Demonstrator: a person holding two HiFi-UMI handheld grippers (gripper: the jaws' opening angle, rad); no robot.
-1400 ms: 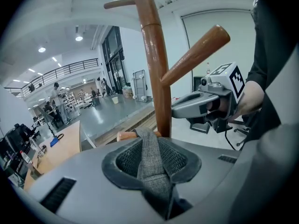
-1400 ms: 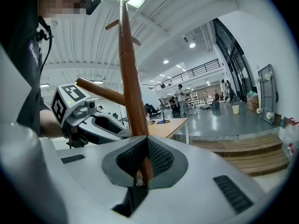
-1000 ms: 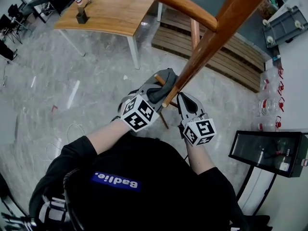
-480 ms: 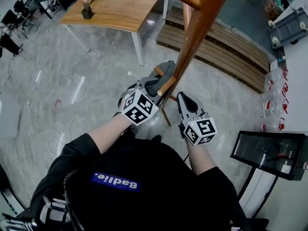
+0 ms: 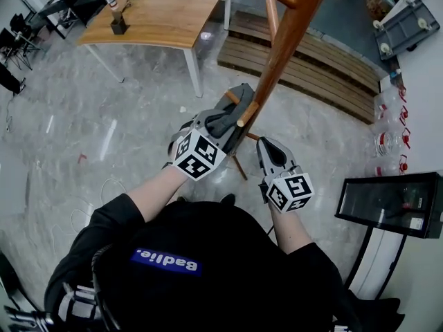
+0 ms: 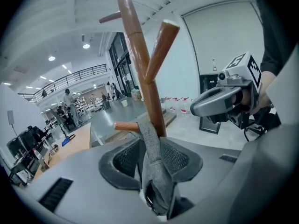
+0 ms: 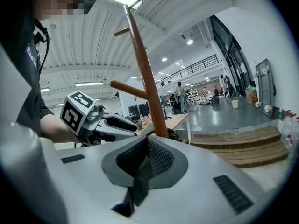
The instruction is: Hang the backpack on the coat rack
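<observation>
The wooden coat rack [image 5: 285, 37] rises in front of me, and its pole [image 6: 139, 73] fills the left gripper view. A grey backpack strap [image 6: 150, 164] is draped over a low peg [image 6: 124, 125] and runs back between the jaws of my left gripper [image 5: 234, 116]. Those jaws are opening, and their pads stand off the strap. My right gripper [image 5: 267, 145] is just right of the pole, with its jaws close together on a dark strap [image 7: 139, 174]. The backpack's body is hidden.
A wooden table [image 5: 166, 19] stands at the far left, and low wooden steps [image 5: 325, 75] lie behind the rack. A black cabinet [image 5: 387, 206] and water bottles [image 5: 387, 144] line the right wall. The rack's foot [image 5: 237, 166] reaches out near my grippers.
The left gripper's jaws have spread around the peg and strap. The right gripper has drawn back a little from the peg's end. My view has shifted slightly.
</observation>
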